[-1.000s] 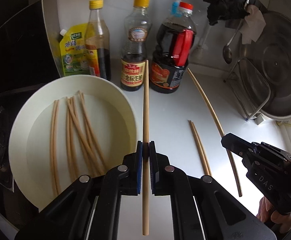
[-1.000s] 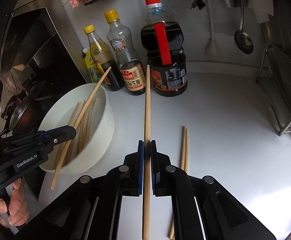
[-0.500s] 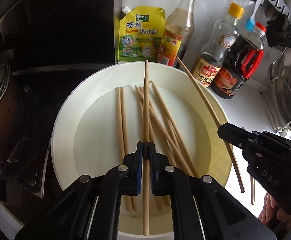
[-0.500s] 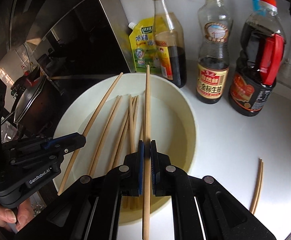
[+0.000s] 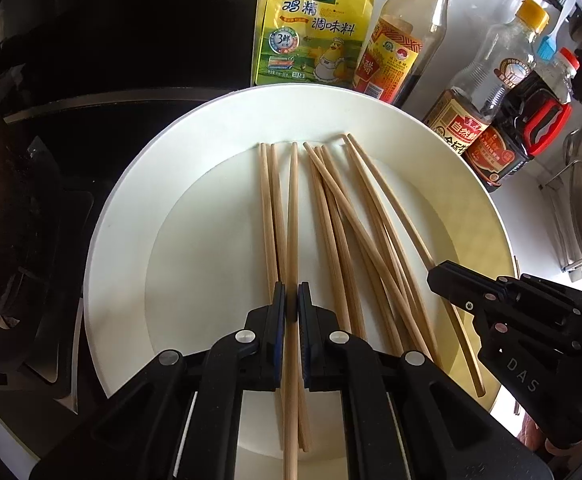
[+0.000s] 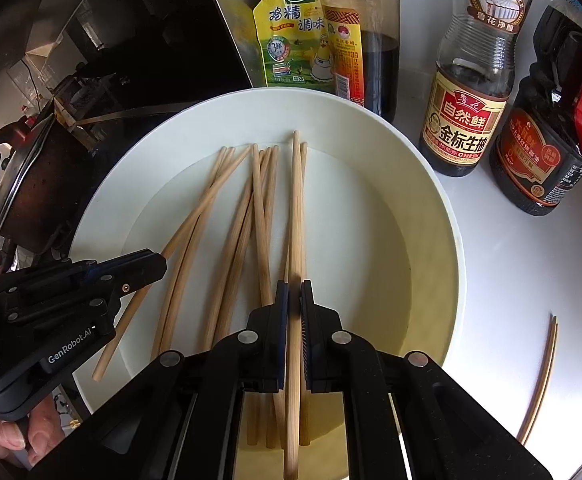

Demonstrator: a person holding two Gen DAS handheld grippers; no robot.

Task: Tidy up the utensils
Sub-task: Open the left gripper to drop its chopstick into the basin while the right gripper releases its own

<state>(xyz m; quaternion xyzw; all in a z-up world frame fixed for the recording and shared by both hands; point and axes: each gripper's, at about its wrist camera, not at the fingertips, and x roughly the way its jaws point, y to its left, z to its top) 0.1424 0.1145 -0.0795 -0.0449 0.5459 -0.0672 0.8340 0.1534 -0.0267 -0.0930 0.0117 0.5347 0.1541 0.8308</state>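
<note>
A white bowl (image 5: 131, 216) (image 6: 423, 216) holds several wooden chopsticks (image 5: 331, 216) (image 6: 227, 216). My left gripper (image 5: 291, 300) is shut on a chopstick (image 5: 292, 208), held low inside the bowl alongside the others. My right gripper (image 6: 294, 292) is shut on another chopstick (image 6: 297, 200), also down inside the bowl. Each gripper shows in the other's view: the right one (image 5: 443, 276) at the bowl's right side, the left one (image 6: 151, 264) at its left side. Two more chopsticks (image 6: 543, 376) lie on the white counter right of the bowl.
Behind the bowl stand a yellow seasoning pouch (image 5: 315, 28) (image 6: 287, 28), a vinegar bottle (image 5: 403, 48), a soy sauce bottle (image 6: 471, 92) and a dark bottle with a red handle (image 6: 551, 140). A black stove with a pot (image 6: 31, 176) is at the left.
Both grippers carried their chopsticks from over the counter to the bowl, then lowered them in among the other chopsticks. The bowl now fills both views.
</note>
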